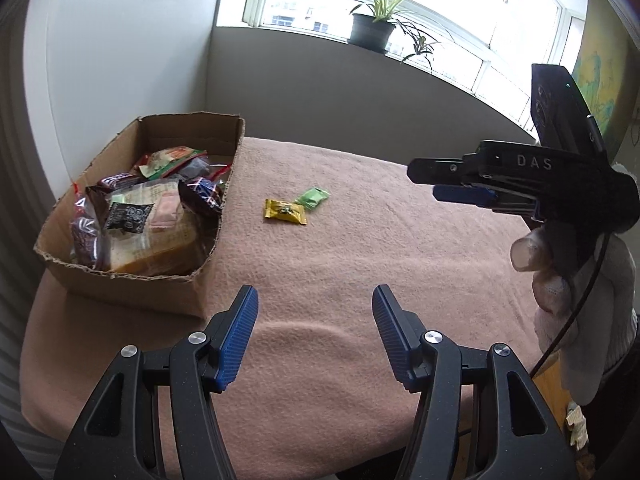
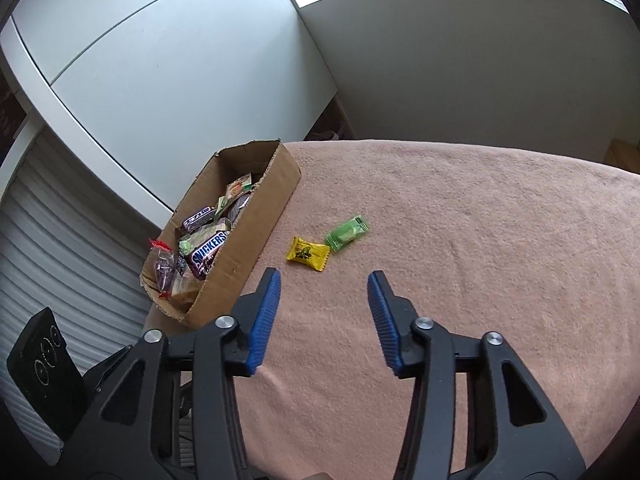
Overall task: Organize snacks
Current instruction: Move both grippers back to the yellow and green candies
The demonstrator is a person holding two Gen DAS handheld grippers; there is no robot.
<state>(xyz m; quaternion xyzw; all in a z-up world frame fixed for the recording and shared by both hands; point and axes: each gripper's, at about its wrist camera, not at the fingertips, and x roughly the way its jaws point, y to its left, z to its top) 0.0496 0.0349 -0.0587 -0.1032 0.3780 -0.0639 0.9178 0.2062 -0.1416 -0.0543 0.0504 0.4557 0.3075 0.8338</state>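
A yellow snack packet (image 1: 285, 211) (image 2: 307, 253) and a green snack packet (image 1: 312, 197) (image 2: 346, 232) lie side by side on the pink cloth. A cardboard box (image 1: 132, 280) (image 2: 248, 240) to their left holds several snacks, among them a Snickers bar (image 2: 208, 254) and wrapped bread (image 1: 160, 240). My left gripper (image 1: 314, 294) is open and empty above the cloth, near the box's front corner. My right gripper (image 2: 324, 276) is open and empty, just short of the two packets. It also shows from the side in the left wrist view (image 1: 424, 180).
The pink cloth (image 1: 360, 280) (image 2: 480, 240) covers the table. A grey wall and a window sill with a potted plant (image 1: 372, 28) stand behind. A white cabinet (image 2: 160, 60) is to the left of the box.
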